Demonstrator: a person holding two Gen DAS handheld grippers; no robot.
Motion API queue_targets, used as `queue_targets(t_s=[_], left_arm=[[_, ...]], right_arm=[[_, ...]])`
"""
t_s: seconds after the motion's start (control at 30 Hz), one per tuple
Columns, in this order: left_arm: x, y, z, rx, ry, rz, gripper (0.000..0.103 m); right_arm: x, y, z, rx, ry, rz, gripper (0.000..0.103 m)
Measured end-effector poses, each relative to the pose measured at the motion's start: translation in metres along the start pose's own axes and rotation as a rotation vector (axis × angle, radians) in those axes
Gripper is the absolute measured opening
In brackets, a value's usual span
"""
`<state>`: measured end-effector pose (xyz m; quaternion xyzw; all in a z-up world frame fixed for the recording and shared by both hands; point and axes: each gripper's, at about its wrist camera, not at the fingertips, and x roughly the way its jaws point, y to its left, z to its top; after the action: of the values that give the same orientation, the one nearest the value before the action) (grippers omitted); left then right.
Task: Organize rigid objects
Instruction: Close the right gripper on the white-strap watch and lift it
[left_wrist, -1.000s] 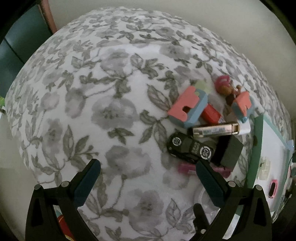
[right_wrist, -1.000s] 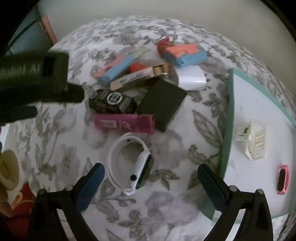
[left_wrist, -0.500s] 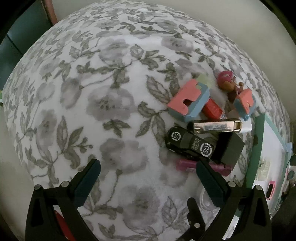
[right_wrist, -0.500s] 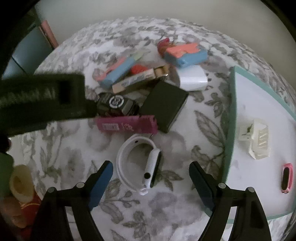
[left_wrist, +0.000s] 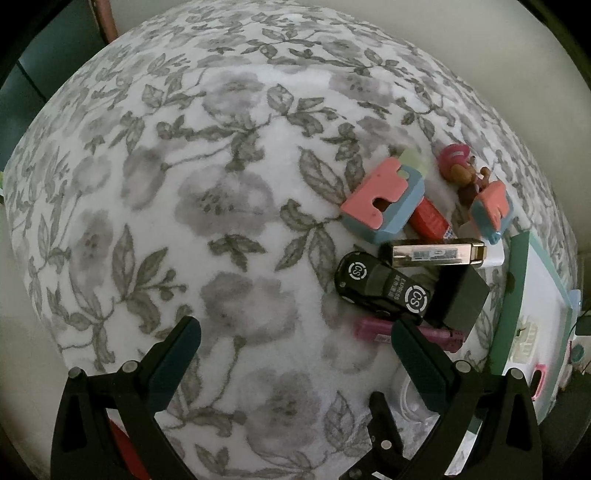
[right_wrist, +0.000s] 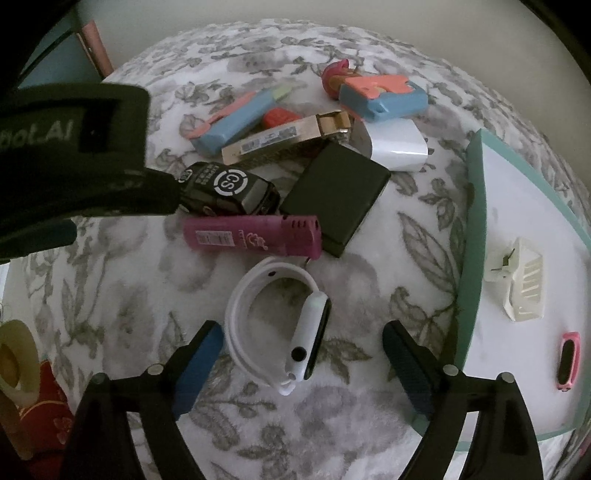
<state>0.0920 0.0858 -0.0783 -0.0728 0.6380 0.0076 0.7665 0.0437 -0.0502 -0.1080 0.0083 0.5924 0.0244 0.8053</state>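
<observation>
A white smartwatch (right_wrist: 280, 325) lies on the floral cloth between the open fingers of my right gripper (right_wrist: 303, 341). Behind it lie a magenta lighter (right_wrist: 255, 236), a black toy car (right_wrist: 229, 188), a black box (right_wrist: 338, 197), a gold tube (right_wrist: 284, 138), a white block (right_wrist: 395, 146) and pink-and-blue pieces (right_wrist: 382, 96). A teal-rimmed white tray (right_wrist: 469, 266) at the right holds a white hair clip (right_wrist: 522, 282) and a pink band (right_wrist: 569, 360). My left gripper (left_wrist: 295, 341) is open and empty over bare cloth, left of the toy car (left_wrist: 384, 290).
The left gripper's body (right_wrist: 70, 162) blocks the left side of the right wrist view. A small doll (left_wrist: 461, 173) and a red tube (left_wrist: 430, 219) lie at the far end of the pile. The cloth-covered surface (left_wrist: 221, 184) drops off at its rounded edges.
My right gripper has moved forward and down over the smartwatch, so the watch now sits between its fingers. My left gripper has shifted slightly; the pile has not moved.
</observation>
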Motion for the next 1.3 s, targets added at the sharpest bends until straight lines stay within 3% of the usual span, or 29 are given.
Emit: queue_targets(t_s=[0.1, 0.23, 0.3, 0.7, 0.97, 1.3], left_arm=[[-0.001, 0.001, 0.0, -0.004, 0.0, -0.007, 0.103], [-0.001, 0.003, 0.001, -0.011, 0.001, -0.018, 0.103], [-0.001, 0.003, 0.002, -0.012, 0.003, -0.03, 0.103], [0.01, -0.02, -0.002, 0.0, 0.069, -0.201, 0.102], [0.021, -0.05, -0.008, 0.084, 0.107, -0.224, 0.102], [0.032, -0.076, -0.011, 0.12, 0.119, -0.207, 0.102]], right_arm=[[0.001, 0.002, -0.003, -0.004, -0.015, -0.011, 0.086], [-0.007, 0.003, -0.004, 0.005, -0.039, 0.017, 0.058], [-0.008, 0.003, -0.004, 0.007, -0.04, 0.011, 0.052], [-0.019, -0.015, -0.004, 0.071, -0.043, 0.068, 0.051], [-0.021, -0.033, -0.004, 0.094, -0.038, 0.084, 0.051], [-0.03, -0.049, -0.011, 0.086, -0.036, 0.083, 0.051]])
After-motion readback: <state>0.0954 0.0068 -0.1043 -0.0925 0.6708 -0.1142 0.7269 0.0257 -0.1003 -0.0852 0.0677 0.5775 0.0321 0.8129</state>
